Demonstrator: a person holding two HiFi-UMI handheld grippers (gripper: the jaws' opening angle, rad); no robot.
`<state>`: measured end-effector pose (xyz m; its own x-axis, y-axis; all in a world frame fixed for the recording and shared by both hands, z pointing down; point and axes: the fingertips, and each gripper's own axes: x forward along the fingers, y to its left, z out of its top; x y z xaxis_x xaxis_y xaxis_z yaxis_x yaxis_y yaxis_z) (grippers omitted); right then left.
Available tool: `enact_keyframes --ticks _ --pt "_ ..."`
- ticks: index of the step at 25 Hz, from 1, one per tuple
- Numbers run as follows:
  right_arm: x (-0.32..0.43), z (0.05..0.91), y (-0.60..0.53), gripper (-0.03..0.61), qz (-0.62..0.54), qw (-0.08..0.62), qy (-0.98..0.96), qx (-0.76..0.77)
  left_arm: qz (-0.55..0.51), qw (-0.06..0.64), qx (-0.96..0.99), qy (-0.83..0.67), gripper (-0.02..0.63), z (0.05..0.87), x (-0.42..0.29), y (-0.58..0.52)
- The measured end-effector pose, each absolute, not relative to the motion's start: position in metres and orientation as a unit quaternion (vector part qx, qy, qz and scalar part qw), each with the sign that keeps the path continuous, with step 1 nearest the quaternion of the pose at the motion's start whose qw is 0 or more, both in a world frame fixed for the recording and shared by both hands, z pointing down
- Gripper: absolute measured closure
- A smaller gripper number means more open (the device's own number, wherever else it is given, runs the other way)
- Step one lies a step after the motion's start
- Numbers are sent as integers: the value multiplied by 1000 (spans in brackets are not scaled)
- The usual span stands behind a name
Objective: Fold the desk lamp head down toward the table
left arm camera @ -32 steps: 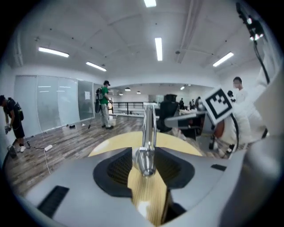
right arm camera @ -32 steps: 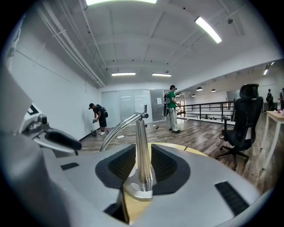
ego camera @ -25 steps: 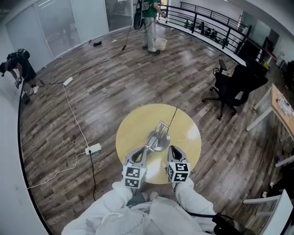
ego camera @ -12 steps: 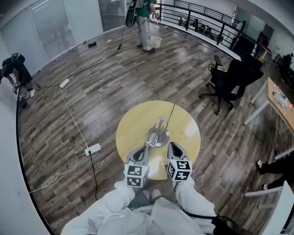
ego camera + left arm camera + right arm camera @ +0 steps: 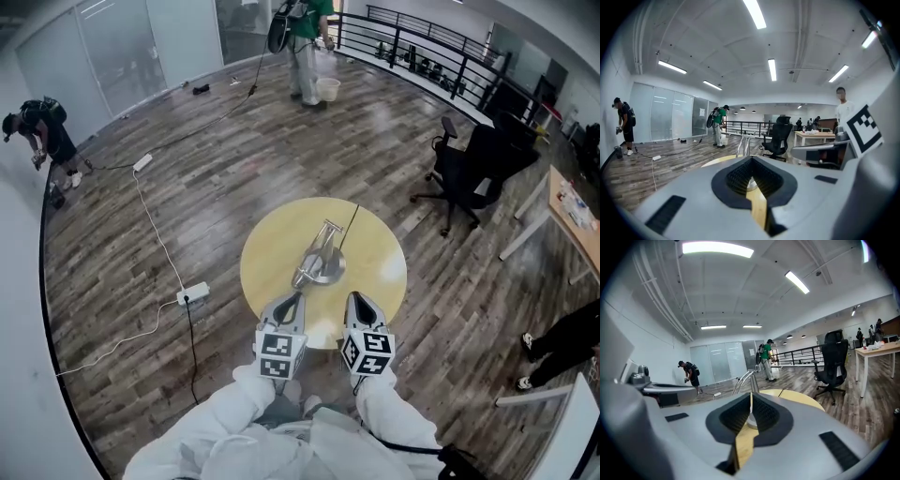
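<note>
Two grippers, left gripper (image 5: 291, 302) and right gripper (image 5: 359, 302), hung over the near rim of the round yellow table (image 5: 272, 246), each with jaws closed together on nothing, both apart from the lamp. One silver desk lamp (image 5: 319, 261) stood near the table's centre, well clear of every rim, its cable (image 5: 351, 227) running off the far edge. The head appeared to lie low by the base, so the fold was judged done or nearly so, though the views did not settle how flat it sat. Bare tabletop lay on all sides of the lamp. Open wood floor surrounded the table, with the office chair (image 5: 473, 169) and power strip (image 5: 192, 296) well apart.
</note>
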<state>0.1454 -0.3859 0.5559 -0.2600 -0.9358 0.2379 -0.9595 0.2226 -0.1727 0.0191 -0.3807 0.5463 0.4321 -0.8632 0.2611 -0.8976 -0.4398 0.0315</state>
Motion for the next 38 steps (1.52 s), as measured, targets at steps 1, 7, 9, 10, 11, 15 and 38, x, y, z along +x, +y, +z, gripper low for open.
enact_keyframes --ticks 1,7,9,10,11,15,38 --pt "145 556 -378 557 139 45 -783 604 103 84 841 -524 612 547 21 -373" --pt "135 548 -356 557 127 47 -790 598 97 93 843 -520 612 549 24 -347" --pt "130 544 -353 557 125 43 -790 599 99 94 843 -521 612 547 20 -346" --pt "128 542 -353 557 122 40 -790 599 98 94 842 -522 612 544 17 -347" --pt "127 540 -353 557 119 39 -790 600 96 93 842 -523 612 542 15 -348" --pt "126 539 -352 557 122 36 -789 600 94 94 841 -525 612 539 13 -348" --pt "115 531 -371 558 93 50 -802 588 100 90 844 -519 612 532 18 -363"
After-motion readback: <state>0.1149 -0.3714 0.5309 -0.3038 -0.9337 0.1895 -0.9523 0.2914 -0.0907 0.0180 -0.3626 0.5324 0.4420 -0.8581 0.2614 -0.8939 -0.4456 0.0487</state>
